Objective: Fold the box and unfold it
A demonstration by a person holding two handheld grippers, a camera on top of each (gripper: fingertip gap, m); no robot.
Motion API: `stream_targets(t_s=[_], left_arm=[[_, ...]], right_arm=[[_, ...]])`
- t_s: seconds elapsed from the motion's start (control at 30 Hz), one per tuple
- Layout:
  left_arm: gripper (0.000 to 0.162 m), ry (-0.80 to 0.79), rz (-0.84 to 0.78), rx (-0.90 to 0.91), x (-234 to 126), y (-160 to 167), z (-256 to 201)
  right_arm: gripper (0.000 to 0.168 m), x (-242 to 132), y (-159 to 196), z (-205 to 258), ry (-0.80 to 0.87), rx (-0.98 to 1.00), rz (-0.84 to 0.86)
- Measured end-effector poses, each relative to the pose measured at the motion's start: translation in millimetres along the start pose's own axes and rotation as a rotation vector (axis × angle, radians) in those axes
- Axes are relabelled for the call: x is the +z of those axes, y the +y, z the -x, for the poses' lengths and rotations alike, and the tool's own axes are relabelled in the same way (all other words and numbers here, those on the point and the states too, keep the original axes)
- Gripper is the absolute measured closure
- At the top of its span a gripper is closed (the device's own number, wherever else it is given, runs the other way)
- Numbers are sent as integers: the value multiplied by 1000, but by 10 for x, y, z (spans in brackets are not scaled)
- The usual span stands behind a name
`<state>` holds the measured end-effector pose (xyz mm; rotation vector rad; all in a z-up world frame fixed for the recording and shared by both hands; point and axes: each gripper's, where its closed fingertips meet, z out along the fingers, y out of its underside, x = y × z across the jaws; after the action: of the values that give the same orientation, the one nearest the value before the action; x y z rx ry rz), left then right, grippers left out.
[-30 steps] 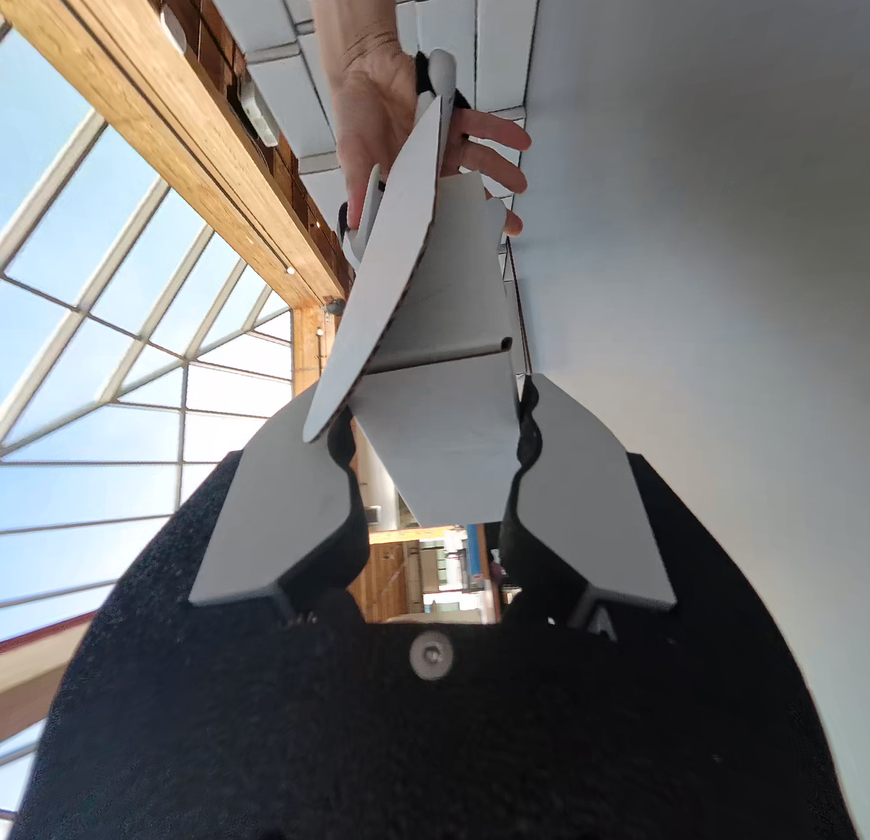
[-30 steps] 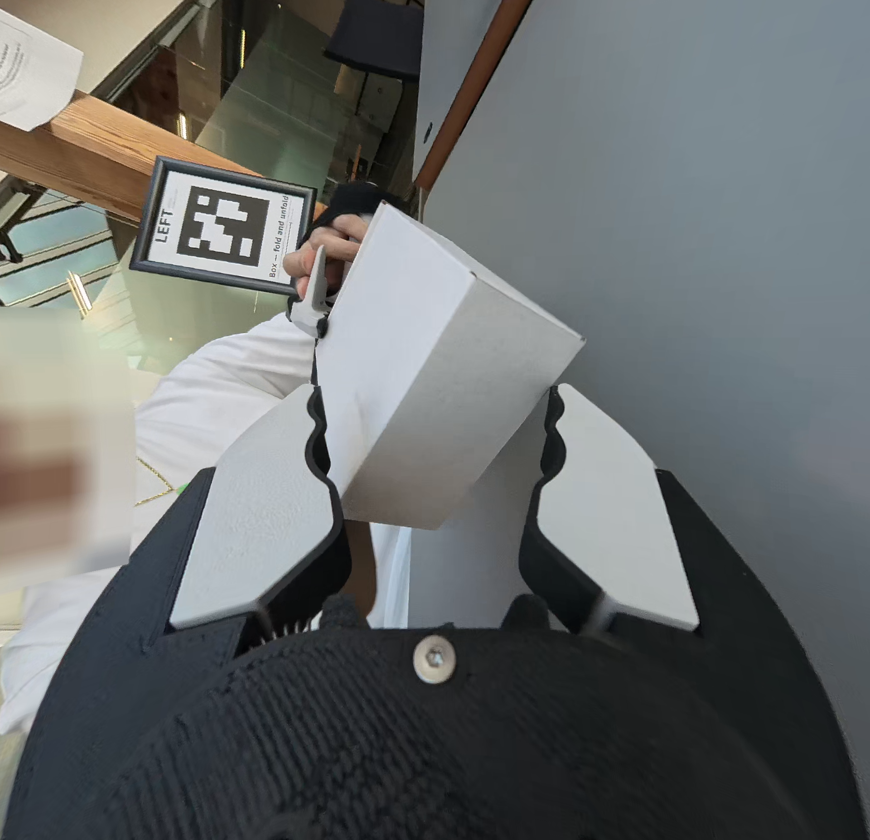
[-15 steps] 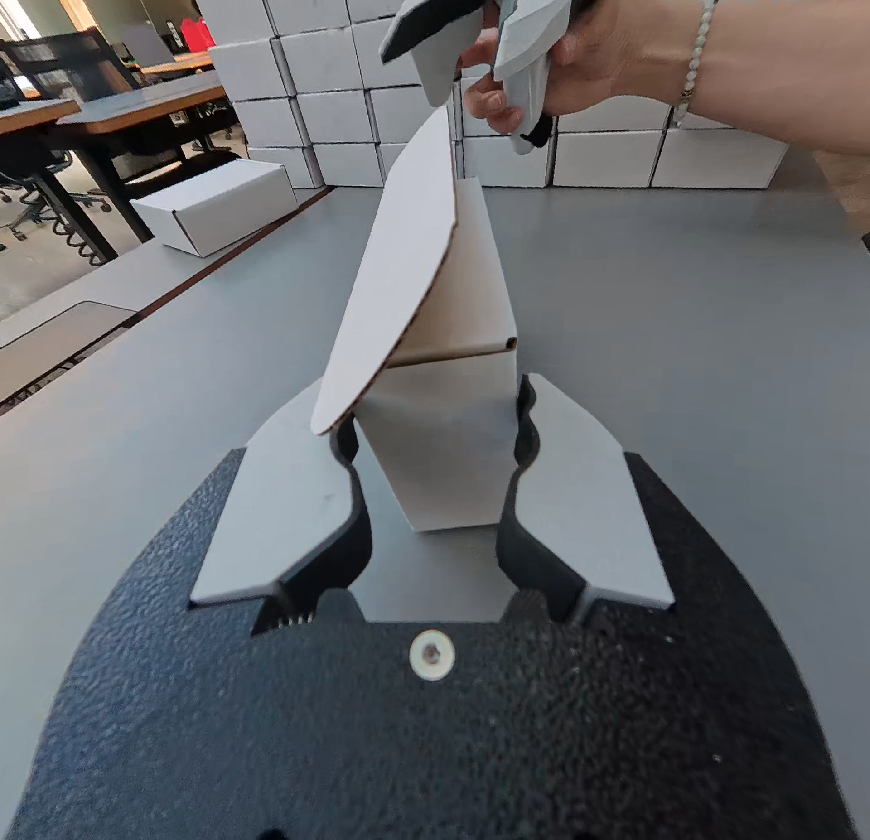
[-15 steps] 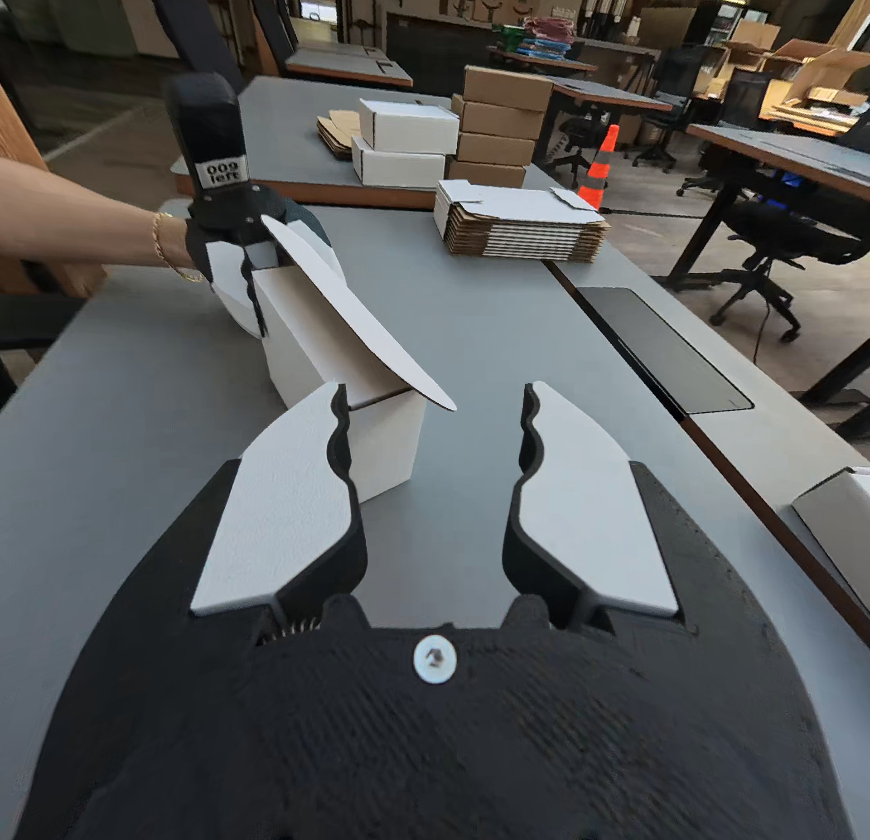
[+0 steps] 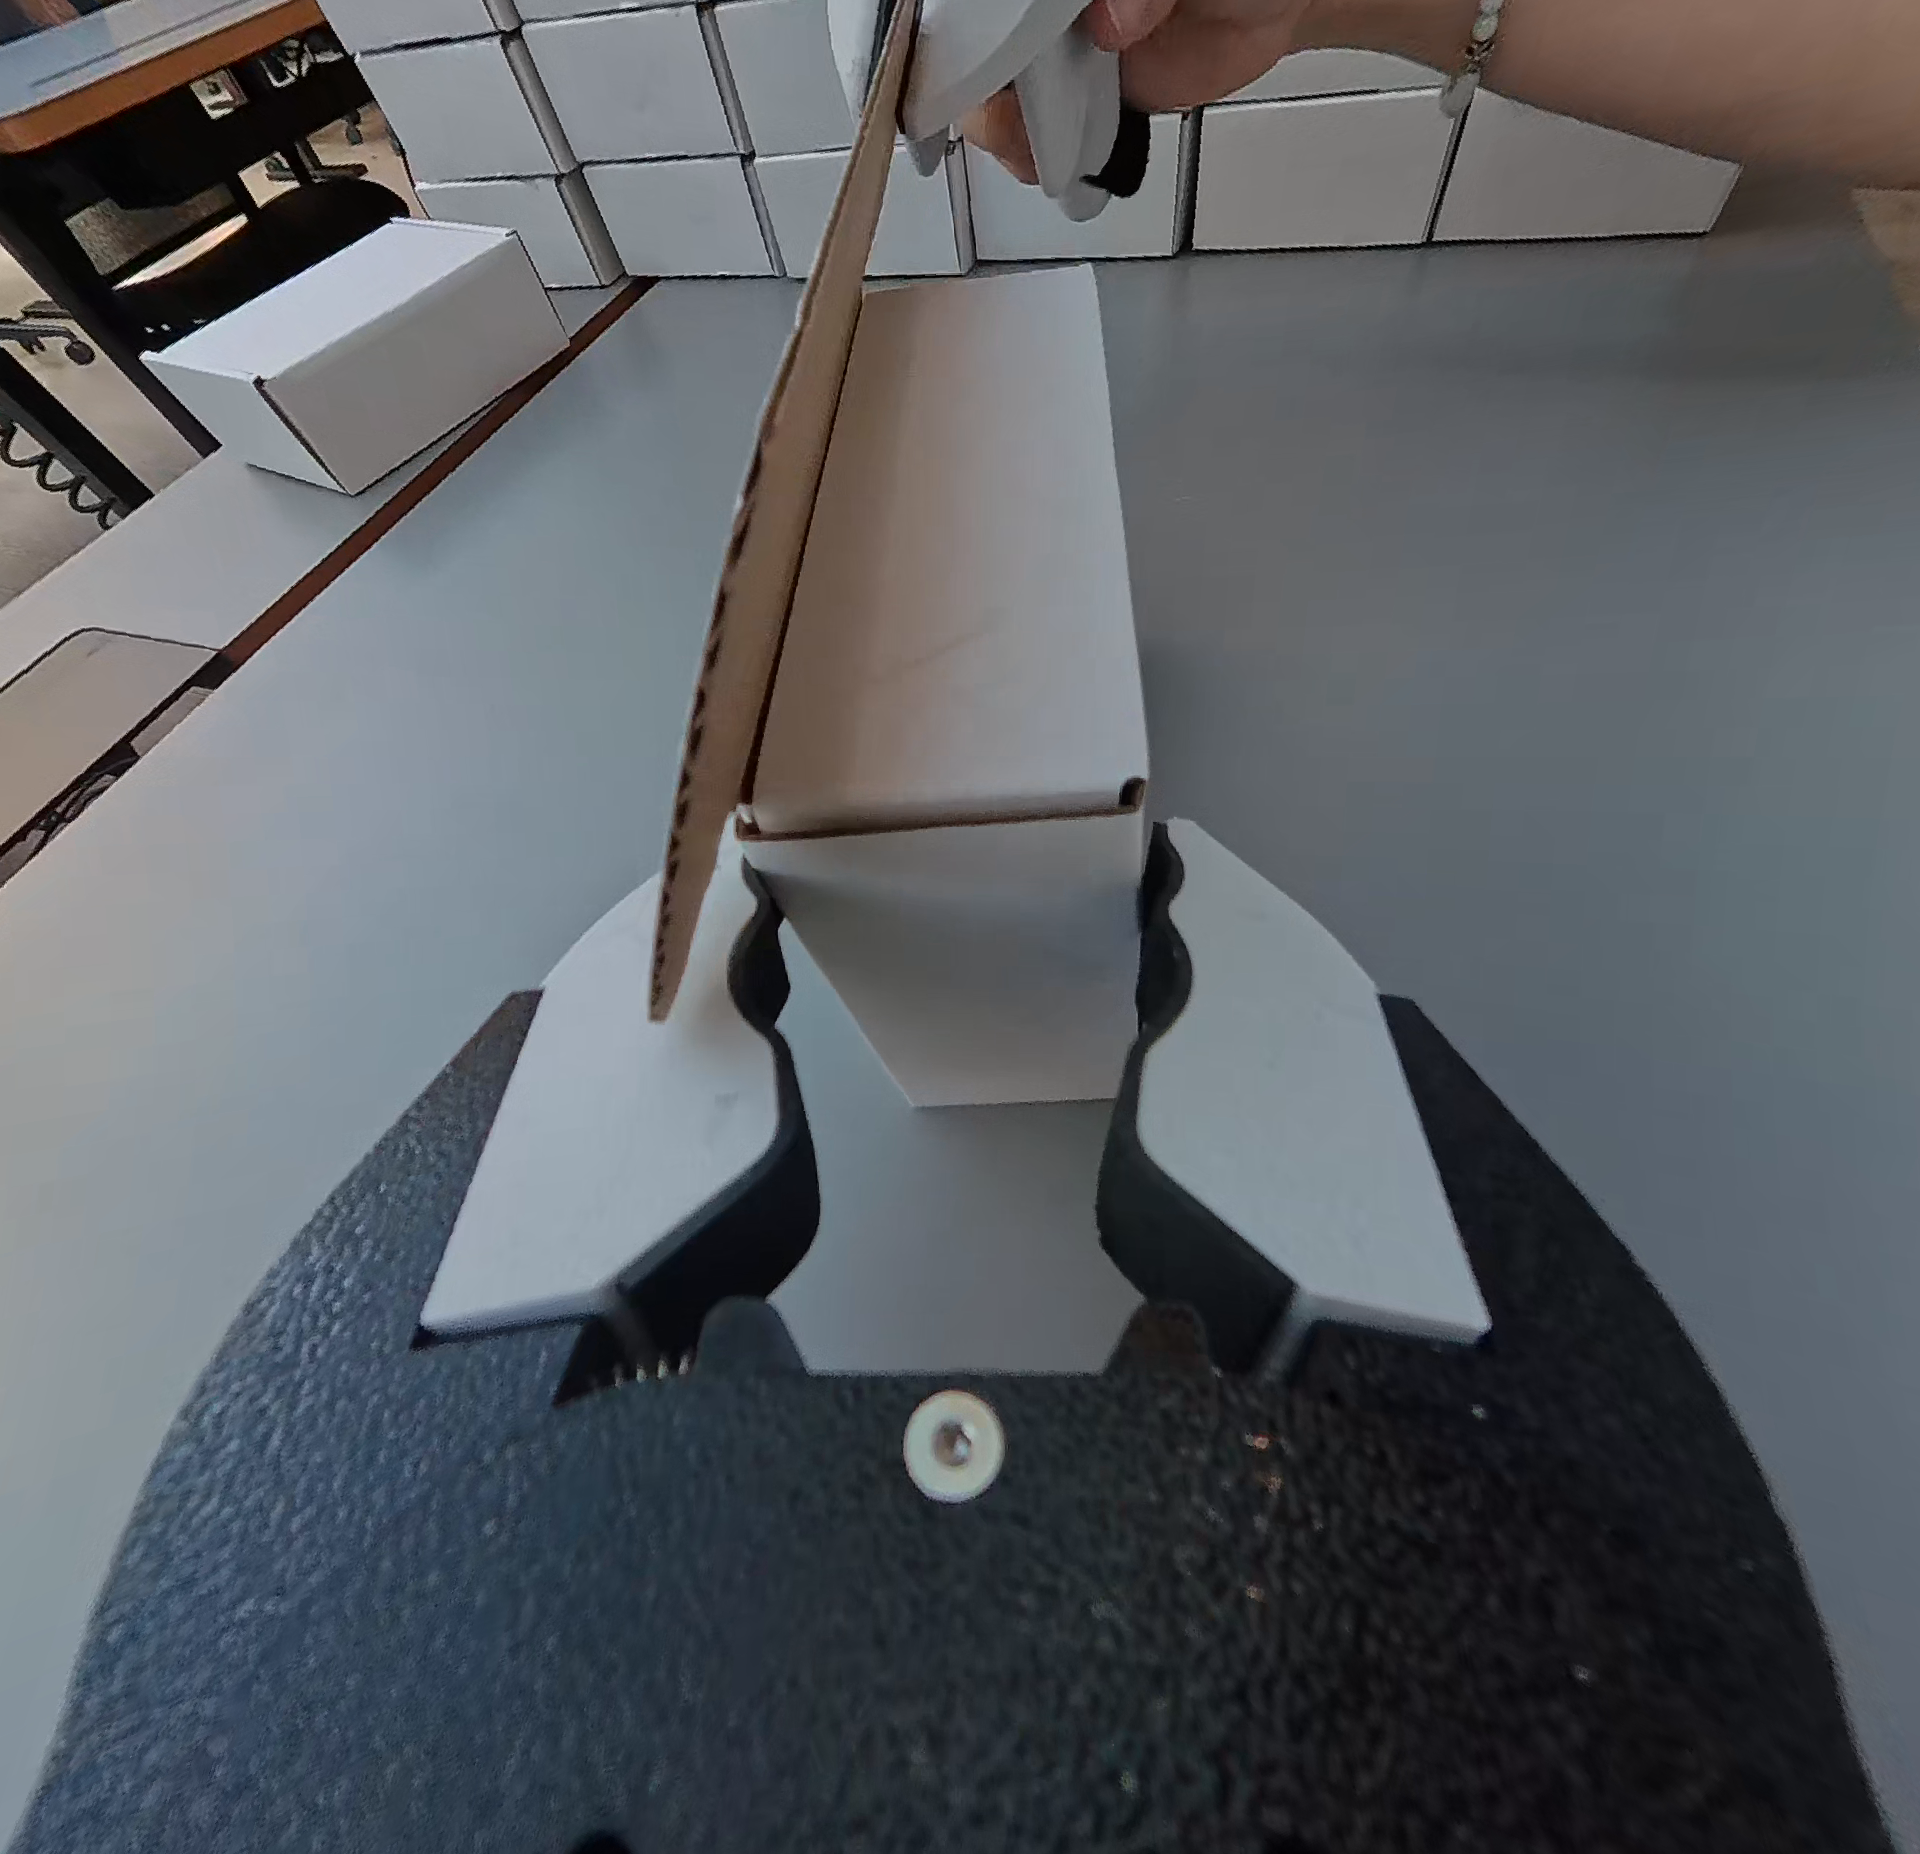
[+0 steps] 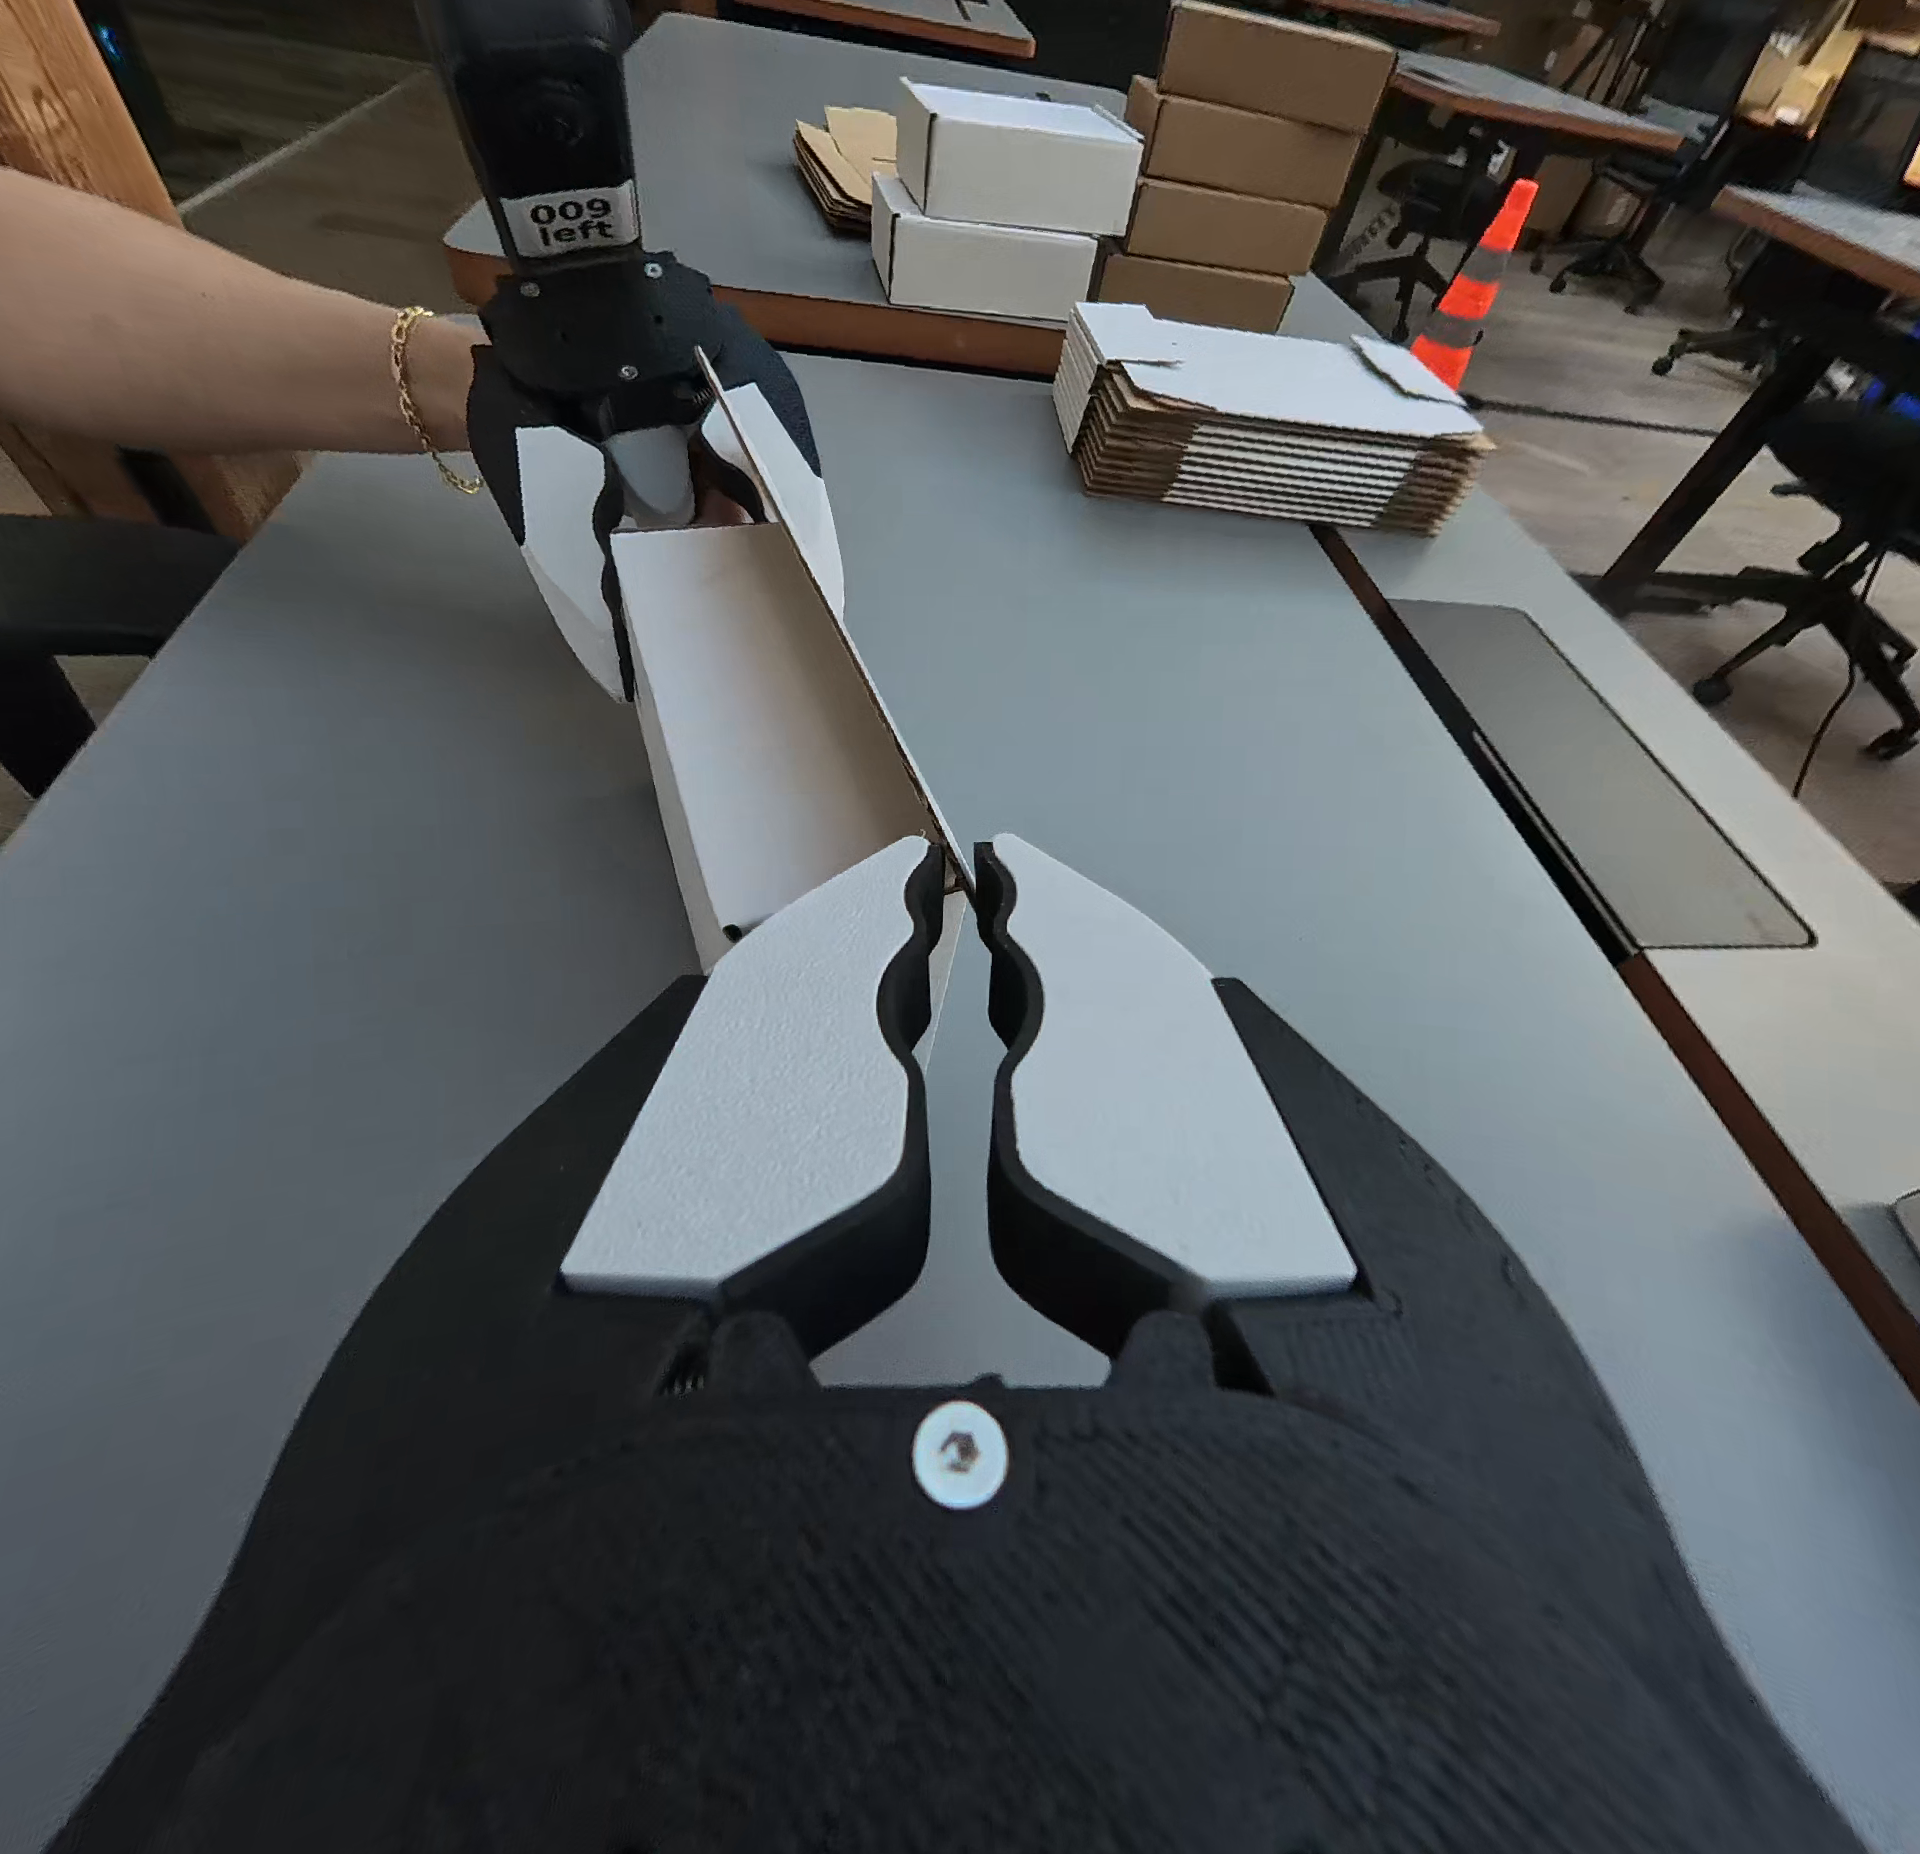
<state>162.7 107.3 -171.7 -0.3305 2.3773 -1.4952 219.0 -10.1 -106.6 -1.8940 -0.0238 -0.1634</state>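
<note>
A white cardboard box point(image 5: 966, 578) lies lengthwise on the grey table point(image 5: 1507, 661) with its long lid point(image 5: 790, 516) raised almost upright, brown inside showing. My left gripper point(image 5: 951, 890) is shut on the box's near end, a fingertip on each side wall. In the right wrist view the box point(image 6: 758, 724) runs away from me, and my right gripper point(image 6: 961, 869) is shut on the lid's near edge. The left gripper point(image 6: 675, 547) shows there at the box's far end. The right gripper point(image 5: 935, 90) also shows at the top of the left wrist view, on the lid's far end.
A wall of stacked white boxes point(image 5: 644, 90) stands along the table's back, and one closed white box point(image 5: 364, 350) sits at the left. The right wrist view shows a pile of flat blanks point(image 6: 1268, 422), brown boxes point(image 6: 1247, 173), white boxes point(image 6: 997, 194) and an orange cone point(image 6: 1475, 287).
The box, held tilted in the air a second ago, now rests on the table. My right gripper was open half a second ago and has shut on the lid, which stands more upright.
</note>
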Motion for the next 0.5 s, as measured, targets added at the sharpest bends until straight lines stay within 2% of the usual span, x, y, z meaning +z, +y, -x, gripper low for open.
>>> stream_targets(t_s=[0.17,0.3,0.5], left_arm=[[96,-47,94,-32,4,27,25],[97,-85,130,-72,38,30,58],[97,-169,198,-110,134,12,117]], right_arm=[[163,22,-12,-74,22,324,27],[165,31,0,-102,102,432,45],[163,48,-6,-209,241,604,-15]])
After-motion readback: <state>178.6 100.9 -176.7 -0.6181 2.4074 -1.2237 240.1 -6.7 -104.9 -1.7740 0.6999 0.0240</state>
